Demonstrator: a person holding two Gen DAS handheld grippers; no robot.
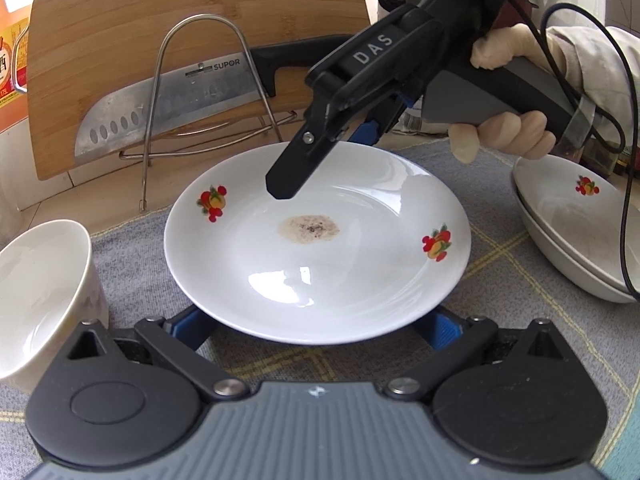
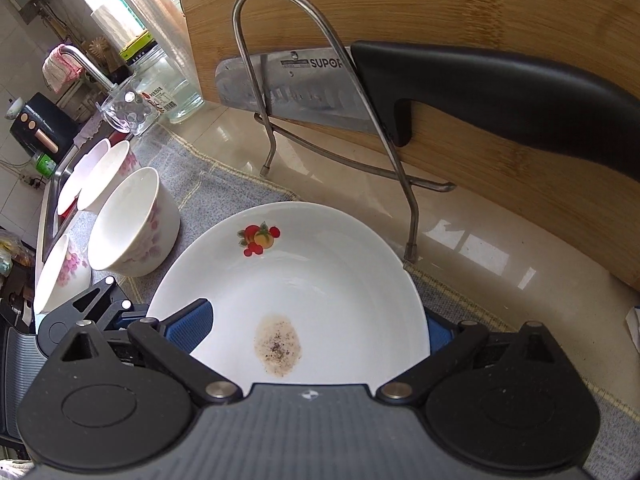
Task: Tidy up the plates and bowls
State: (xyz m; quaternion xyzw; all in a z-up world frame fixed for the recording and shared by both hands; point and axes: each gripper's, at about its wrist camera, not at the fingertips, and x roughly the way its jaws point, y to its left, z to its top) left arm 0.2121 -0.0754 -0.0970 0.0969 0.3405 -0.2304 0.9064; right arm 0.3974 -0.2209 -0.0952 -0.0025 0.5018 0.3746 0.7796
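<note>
A white plate [image 1: 316,240] with fruit decals and a brown stain in its middle lies on the grey cloth [image 1: 132,256]. My left gripper [image 1: 316,332] is open, its blue fingers [image 1: 188,326] tucked under the plate's near rim. My right gripper [image 1: 320,160], held by a hand, stands open across the far rim, one finger above the plate and one below. In the right wrist view the same plate [image 2: 304,280] sits between the right gripper's [image 2: 316,328] wide-apart fingers [image 2: 192,320]. Two matching plates [image 1: 576,236] are stacked at the right. A white bowl [image 1: 40,288] stands at the left.
A bamboo cutting board [image 1: 180,16] leans behind a wire rack [image 1: 200,80] that holds a large knife [image 1: 168,100]. Several flowered bowls [image 2: 132,224] stand left of the plate, near a sink edge. A glass jar [image 2: 168,80] and a tap [image 2: 80,60] are beyond them.
</note>
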